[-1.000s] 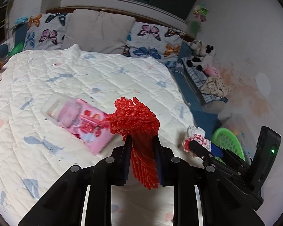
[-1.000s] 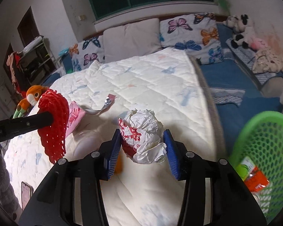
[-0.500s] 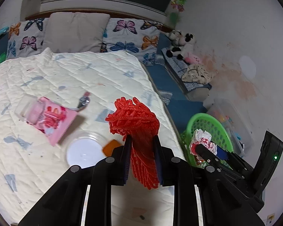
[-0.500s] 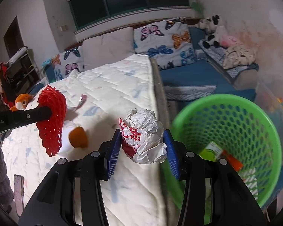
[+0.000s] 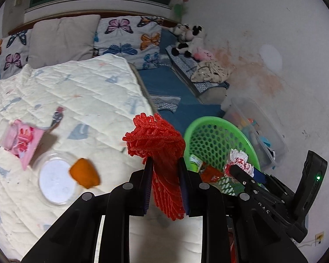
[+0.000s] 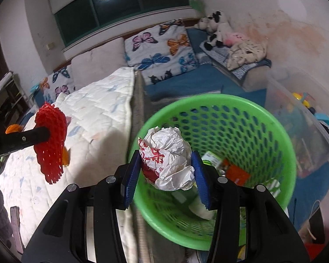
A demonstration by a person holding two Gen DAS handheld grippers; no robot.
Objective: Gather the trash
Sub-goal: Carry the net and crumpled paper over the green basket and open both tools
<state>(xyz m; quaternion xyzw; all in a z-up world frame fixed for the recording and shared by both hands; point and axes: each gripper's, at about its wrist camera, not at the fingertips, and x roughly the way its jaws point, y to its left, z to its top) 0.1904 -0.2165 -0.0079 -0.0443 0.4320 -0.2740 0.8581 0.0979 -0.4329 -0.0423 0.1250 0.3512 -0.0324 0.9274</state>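
My left gripper (image 5: 165, 171) is shut on a red foam fruit net (image 5: 158, 140) and holds it above the bed's right edge; the net also shows in the right wrist view (image 6: 51, 140). My right gripper (image 6: 166, 166) is shut on a crumpled white and red paper wrapper (image 6: 166, 153), over the near left rim of the green mesh basket (image 6: 263, 118). The basket (image 5: 210, 129) stands on the floor beside the bed and holds several wrappers. The wrapper also shows in the left wrist view (image 5: 238, 160).
On the white quilt (image 5: 76, 92) lie a pink packet (image 5: 24, 140), a clear round lid (image 5: 54, 179), an orange peel (image 5: 84, 173) and a small foil wrapper (image 5: 58, 115). A clear storage bin (image 6: 300, 114) stands right of the basket. Pillows and plush toys are at the back.
Both grippers have swung right, away from the bed. The right gripper with the wrapper has come from over the quilt to over the basket. Both loads are still held.
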